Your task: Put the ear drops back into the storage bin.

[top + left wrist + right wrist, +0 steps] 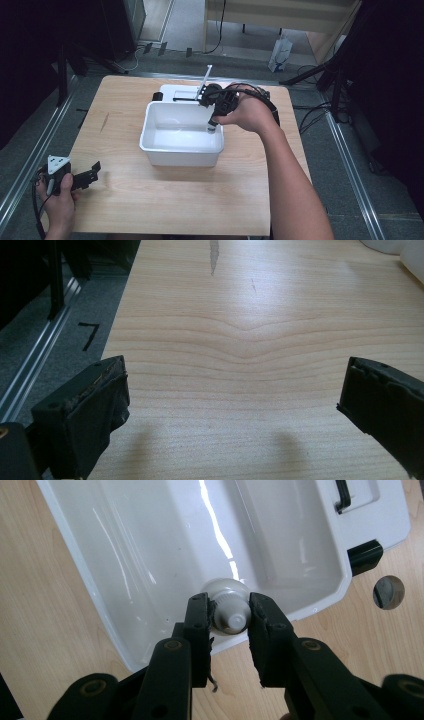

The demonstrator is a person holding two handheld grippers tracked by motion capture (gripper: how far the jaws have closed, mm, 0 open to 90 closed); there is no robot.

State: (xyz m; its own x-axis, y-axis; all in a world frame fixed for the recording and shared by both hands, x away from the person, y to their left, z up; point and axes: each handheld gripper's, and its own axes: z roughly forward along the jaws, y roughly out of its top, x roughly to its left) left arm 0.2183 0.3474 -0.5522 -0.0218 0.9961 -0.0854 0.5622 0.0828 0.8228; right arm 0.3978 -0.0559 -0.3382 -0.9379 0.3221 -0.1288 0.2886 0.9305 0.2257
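Note:
A white plastic bin (150,142) stands in the middle of the wooden table (150,205). My right gripper (212,122) points down over the bin's far right corner, shut on a small white bottle-like thing (212,128). In the right gripper view the jaws (229,615) clamp its capped neck (233,622), its rounded white body (222,587) hangs beyond them, and the bin's inside (165,555) lies below. My left gripper (95,170) rests low at the table's front left corner. Its jaws (235,385) stand wide open over bare wood.
Behind the bin lies a white lid (172,91) with a black handle (342,495) and a black latch (365,555). A round hole (389,592) is cut in the tabletop beside the bin. A metal rail (30,370) runs along the table's left side.

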